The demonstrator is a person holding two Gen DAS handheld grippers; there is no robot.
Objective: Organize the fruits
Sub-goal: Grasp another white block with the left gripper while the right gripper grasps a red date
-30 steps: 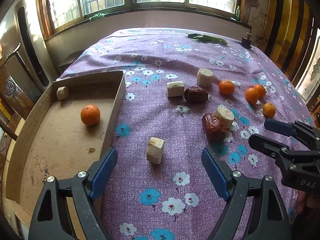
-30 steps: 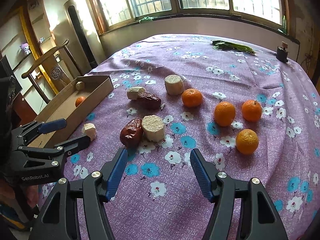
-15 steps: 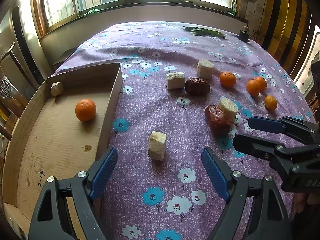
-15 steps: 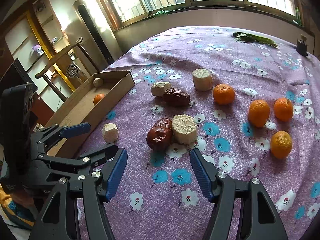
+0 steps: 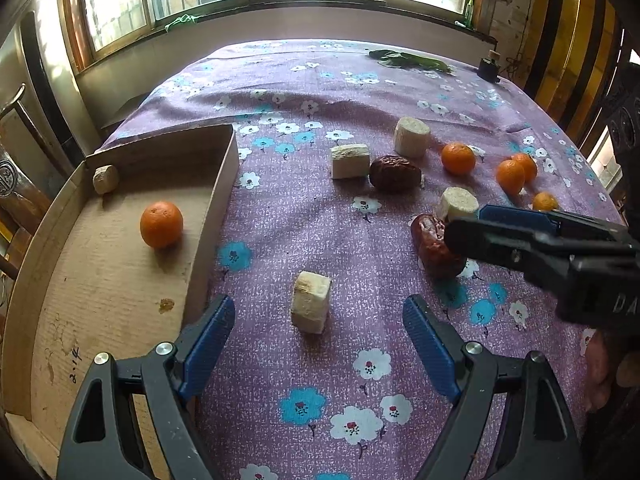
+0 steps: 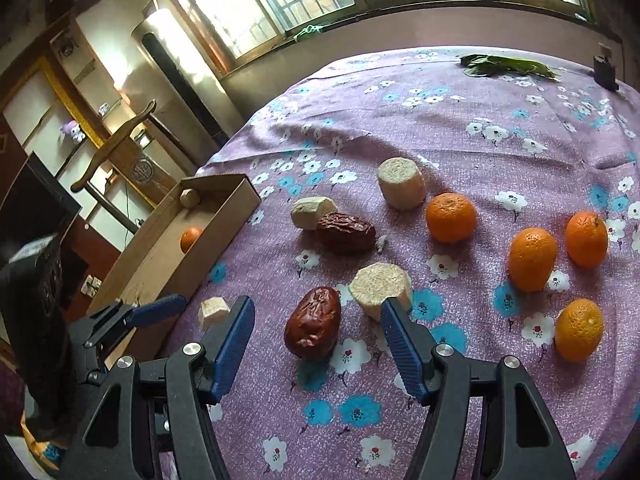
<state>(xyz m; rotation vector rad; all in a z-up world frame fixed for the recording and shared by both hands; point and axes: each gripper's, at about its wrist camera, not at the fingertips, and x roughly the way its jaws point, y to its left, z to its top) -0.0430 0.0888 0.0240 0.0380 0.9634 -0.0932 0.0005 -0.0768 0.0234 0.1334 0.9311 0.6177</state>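
Right wrist view: the right gripper (image 6: 318,334) hovers with its jaws apart around a date (image 6: 313,323), which lies on the floral worktop (image 6: 500,160) and touches neither pad. A pale round chunk (image 6: 380,290) rests against the date's far right side, just in front of the right finger. A 2nd date (image 6: 346,232) lies further back against another pale piece (image 6: 312,212); 4 oranges (image 6: 532,260) sit to the right, well apart from the box (image 6: 224,220).

Left wrist view: the left gripper (image 5: 318,328) is likewise spread wide and empty, framing a pale block (image 5: 311,302) that stands upright just beside the box wall (image 5: 216,208). The box already holds 1 orange (image 5: 161,224) and 1 small pale piece (image 5: 106,179).

Handling, as a judgement: the date looks wrinkled, light and slightly yielding, with a glossy skin that could slip under hard pads. Hold is best taken across its short axis at mid-length, the long axis running along the line of the fingers, with moderate closure so the flesh is not crushed. The adjoining chunk may be nudged or caught by the right finger as the jaws close. The block appears dry, light and fairly stiff; its flat side faces offer a secure purchase, though its tall stance makes it easy to topple.
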